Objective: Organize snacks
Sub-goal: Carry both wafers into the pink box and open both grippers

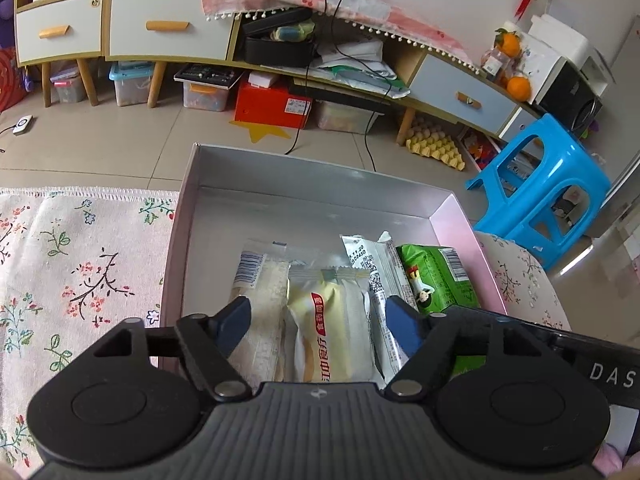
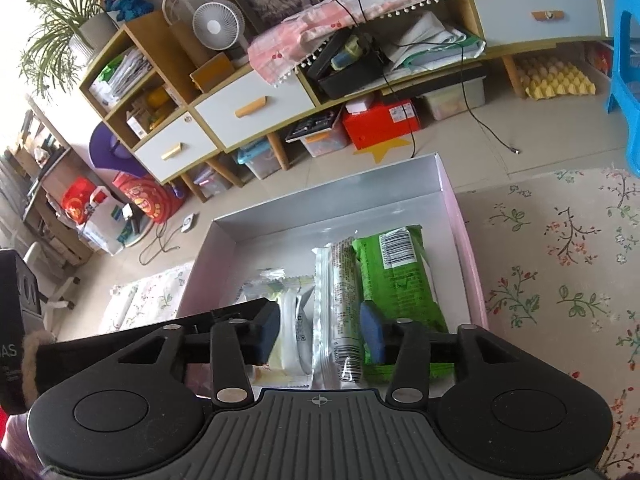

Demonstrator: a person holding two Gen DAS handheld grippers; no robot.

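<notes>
Where the four snack packets (image 1: pixel 328 320) lay side by side in the near half of the box (image 1: pixel 188 208), the left gripper (image 1: pixel 318 320) and right gripper (image 2: pixel 320 328) hung spread, gripping nothing; beyond, the box floor lay bare to its far wall.

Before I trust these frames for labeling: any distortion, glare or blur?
Left wrist view: fisheye bends the cabinet; box and yellow packet are sharp. Right wrist view: same bending, tilted scene, glare on the silver packet.
</notes>
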